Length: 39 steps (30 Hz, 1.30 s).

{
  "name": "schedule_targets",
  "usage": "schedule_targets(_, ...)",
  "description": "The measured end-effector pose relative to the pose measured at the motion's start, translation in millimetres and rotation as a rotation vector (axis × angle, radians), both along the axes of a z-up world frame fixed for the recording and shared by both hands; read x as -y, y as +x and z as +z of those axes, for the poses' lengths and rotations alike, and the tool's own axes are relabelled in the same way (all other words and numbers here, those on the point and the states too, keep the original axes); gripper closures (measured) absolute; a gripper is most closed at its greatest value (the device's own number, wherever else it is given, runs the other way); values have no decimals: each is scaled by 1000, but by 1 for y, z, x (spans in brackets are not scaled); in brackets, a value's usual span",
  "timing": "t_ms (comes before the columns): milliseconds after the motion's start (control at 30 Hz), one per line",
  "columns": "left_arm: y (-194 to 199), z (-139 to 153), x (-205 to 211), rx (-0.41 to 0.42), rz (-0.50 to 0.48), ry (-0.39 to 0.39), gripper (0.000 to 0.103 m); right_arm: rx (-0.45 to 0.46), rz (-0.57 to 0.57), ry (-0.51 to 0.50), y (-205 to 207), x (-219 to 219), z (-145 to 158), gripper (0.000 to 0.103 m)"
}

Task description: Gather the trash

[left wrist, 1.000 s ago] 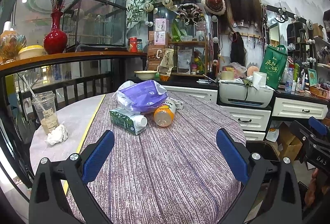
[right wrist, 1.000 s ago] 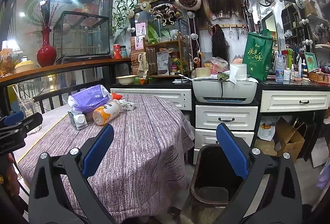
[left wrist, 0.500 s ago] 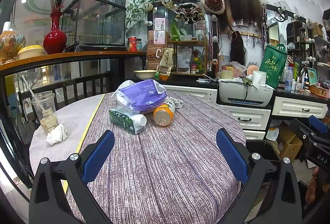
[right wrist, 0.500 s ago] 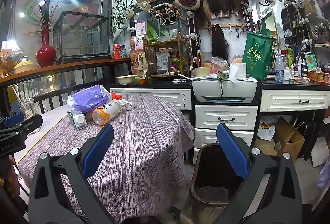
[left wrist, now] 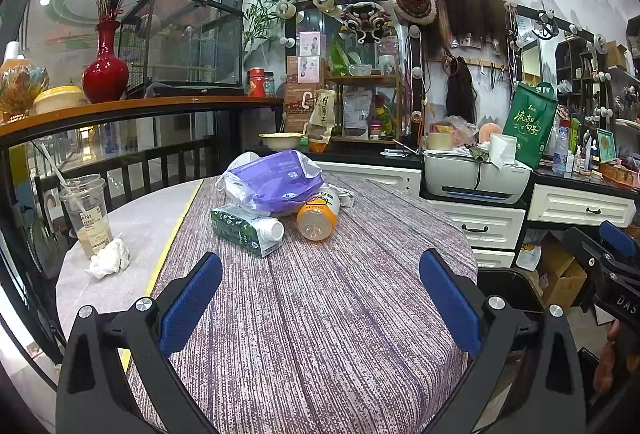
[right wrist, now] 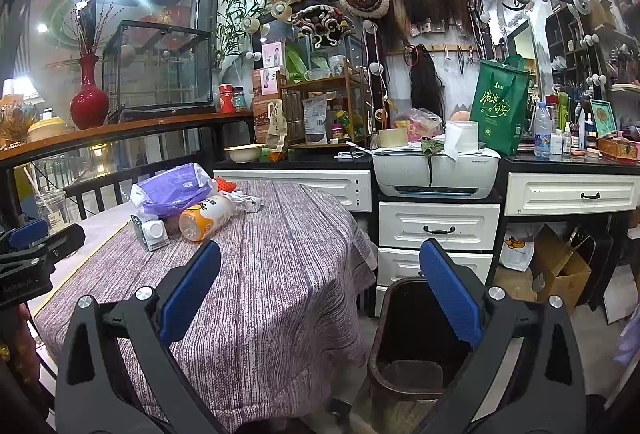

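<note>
Only "E192" legible on the cup [left wrist: 86, 212] label, both tongs [left wrist: 320, 298] [right wrist: 320, 294] spread wide, empty

A woven purple-grey cloth [left wrist: 320, 314] with a rough striped weave covers the counter. On it lie a crinkled glossy plastic bag [left wrist: 276, 182], a smooth printed paper carton [left wrist: 244, 230] with a white plastic cap, and a shiny orange plastic bottle [left wrist: 318, 216]. A clear plastic cup [left wrist: 86, 214] stands beside crumpled white tissue [left wrist: 108, 258]. The fingers [left wrist: 190, 306] wear matt blue pads. The bin [right wrist: 404, 354] looks like dull dark plastic.
</note>
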<state>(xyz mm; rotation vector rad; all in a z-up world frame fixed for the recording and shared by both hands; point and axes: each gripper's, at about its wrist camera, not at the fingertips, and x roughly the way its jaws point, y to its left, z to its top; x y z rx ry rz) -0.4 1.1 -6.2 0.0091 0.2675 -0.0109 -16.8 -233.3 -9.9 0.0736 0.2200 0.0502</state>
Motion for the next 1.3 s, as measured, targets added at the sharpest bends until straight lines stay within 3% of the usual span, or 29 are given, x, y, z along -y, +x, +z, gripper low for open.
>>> schedule_targets(1300,3,-10,0,-15,0,3,5,-12,-4,6,3,3,-3,5)
